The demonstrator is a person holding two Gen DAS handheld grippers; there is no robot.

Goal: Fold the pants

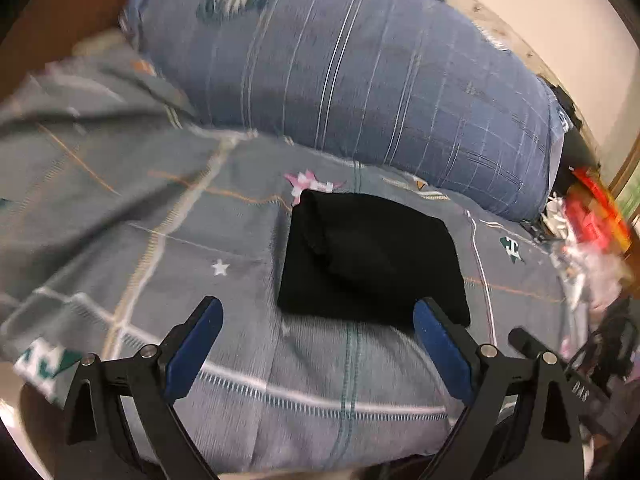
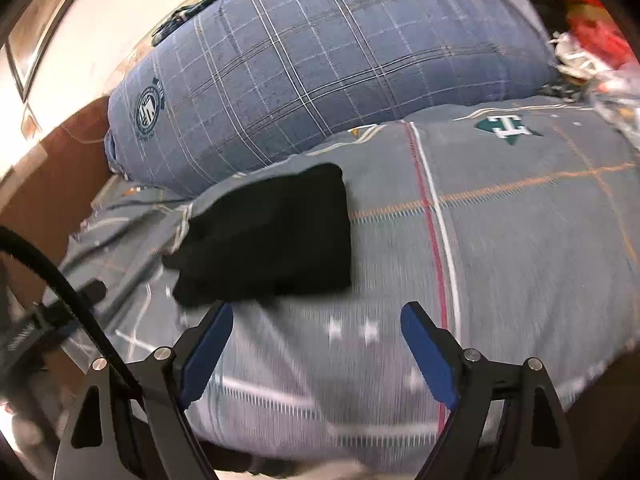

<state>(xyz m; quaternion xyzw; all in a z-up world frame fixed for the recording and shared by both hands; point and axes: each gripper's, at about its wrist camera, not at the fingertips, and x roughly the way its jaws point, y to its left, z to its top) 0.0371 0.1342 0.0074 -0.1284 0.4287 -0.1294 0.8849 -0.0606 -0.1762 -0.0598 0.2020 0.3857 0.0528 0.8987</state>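
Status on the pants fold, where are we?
Looks essentially done: the black pants lie as a compact folded bundle on the grey bedspread, in front of the blue pillow. Nothing in hand: left gripper and right gripper are both open and empty, short of the bundle. Left: at most a tidy of its uneven near edge.

Left gripper [image 1: 318, 312]: jaws spread wide, nothing between the blue pads [image 1: 196, 348], both fingers angled down and forward, tips clear of any contact. Right gripper [image 2: 316, 316]: same state, jaws wide apart and empty, blue pads [image 2: 428, 352] facing each other across a bare gap, pointing down and forward. In the left wrist view a bit of the right gripper's black body shows at the lower right edge, and the right wrist view shows the left gripper's black body at its lower left edge, so the two sit side by side.
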